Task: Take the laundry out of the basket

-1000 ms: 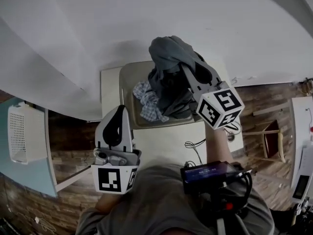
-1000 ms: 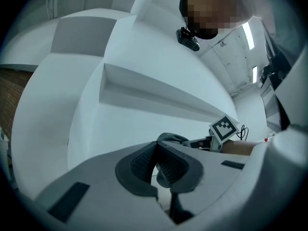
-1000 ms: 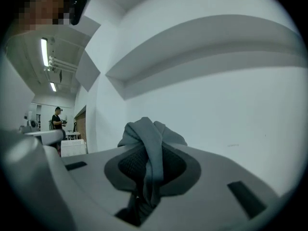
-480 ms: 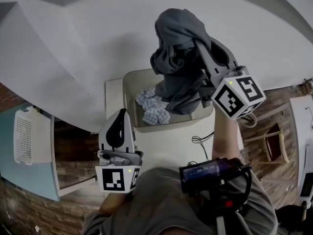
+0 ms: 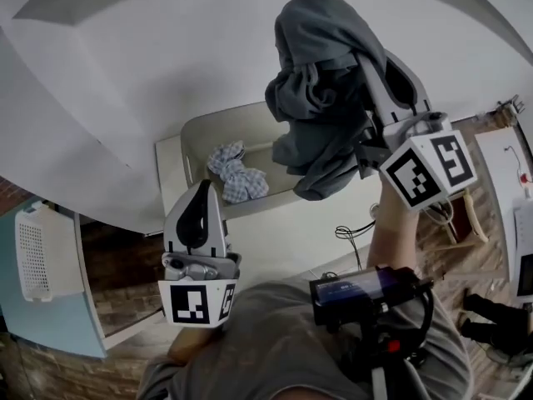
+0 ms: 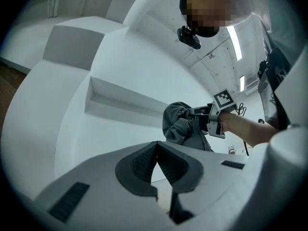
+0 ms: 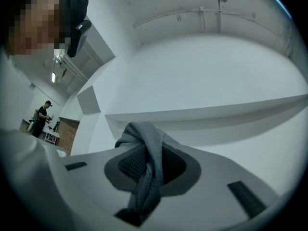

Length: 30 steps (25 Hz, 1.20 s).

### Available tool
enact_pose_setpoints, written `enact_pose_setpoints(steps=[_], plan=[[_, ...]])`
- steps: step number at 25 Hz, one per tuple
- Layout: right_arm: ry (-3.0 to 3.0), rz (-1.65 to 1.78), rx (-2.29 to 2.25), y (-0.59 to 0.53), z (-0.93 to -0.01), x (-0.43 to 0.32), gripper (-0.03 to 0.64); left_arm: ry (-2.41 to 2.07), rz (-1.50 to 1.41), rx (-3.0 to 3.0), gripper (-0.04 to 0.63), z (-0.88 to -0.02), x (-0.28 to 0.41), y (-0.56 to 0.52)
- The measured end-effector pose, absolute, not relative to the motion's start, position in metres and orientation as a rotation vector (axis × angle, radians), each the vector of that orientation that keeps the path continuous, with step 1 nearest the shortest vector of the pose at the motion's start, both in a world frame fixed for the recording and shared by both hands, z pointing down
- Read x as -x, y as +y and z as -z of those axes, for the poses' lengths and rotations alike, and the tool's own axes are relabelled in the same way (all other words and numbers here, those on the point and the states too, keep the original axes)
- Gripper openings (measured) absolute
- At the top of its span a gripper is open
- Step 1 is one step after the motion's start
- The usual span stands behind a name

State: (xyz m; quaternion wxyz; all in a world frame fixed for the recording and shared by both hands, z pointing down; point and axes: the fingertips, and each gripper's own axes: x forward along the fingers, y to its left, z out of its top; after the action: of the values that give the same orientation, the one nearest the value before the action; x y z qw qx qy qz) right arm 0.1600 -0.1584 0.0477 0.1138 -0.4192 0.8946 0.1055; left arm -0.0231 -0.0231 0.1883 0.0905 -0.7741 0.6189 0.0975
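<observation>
A bunched grey garment (image 5: 321,82) hangs in the air above and to the right of the pale basket (image 5: 193,136). My right gripper (image 5: 368,61) is shut on it, and a twisted fold of the grey cloth (image 7: 149,172) runs between its pads. One blue-and-white checked cloth (image 5: 233,173) lies in the basket. My left gripper (image 5: 200,188) hovers near the basket's front edge, shut with its tips (image 6: 156,146) touching and nothing between them. From the left gripper view the garment (image 6: 180,124) hangs beside the right gripper's marker cube (image 6: 222,100).
The basket stands on a white table (image 5: 283,232) against a white wall. A black cable (image 5: 354,232) lies on the table at the right. A white perforated bin (image 5: 37,252) sits on a blue surface at far left. A person (image 7: 41,119) stands far off.
My right gripper has risen and swung right with the grey garment, lifting it clear of the basket and uncovering the checked cloth. The left gripper has shifted only slightly.
</observation>
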Motion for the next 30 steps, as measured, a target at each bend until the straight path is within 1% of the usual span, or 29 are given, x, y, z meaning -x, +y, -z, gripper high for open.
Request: enact_pose_setpoints(steps=[8, 16, 22, 30], plan=[[2.553, -0.295, 1.446, -0.134, -0.071, -0.233, 0.066, 1.678, -0.307, 2.439, 0.008, -0.192, -0.026, -0.029], [2.511, -0.195, 1.627, -0.12, -0.12, -0.285, 0.066, 1.539, -0.291, 2.551, 0.008, -0.195, -0.067, -0.033], [2.5, -0.134, 1.707, -0.108, -0.165, -0.304, 0.067, 1.486, -0.271, 2.591, 0.008, -0.202, -0.081, -0.033], [2.516, 0.009, 1.782, -0.125, -0.224, -0.32, 0.067, 1.459, -0.211, 2.631, 0.008, -0.208, -0.095, -0.058]])
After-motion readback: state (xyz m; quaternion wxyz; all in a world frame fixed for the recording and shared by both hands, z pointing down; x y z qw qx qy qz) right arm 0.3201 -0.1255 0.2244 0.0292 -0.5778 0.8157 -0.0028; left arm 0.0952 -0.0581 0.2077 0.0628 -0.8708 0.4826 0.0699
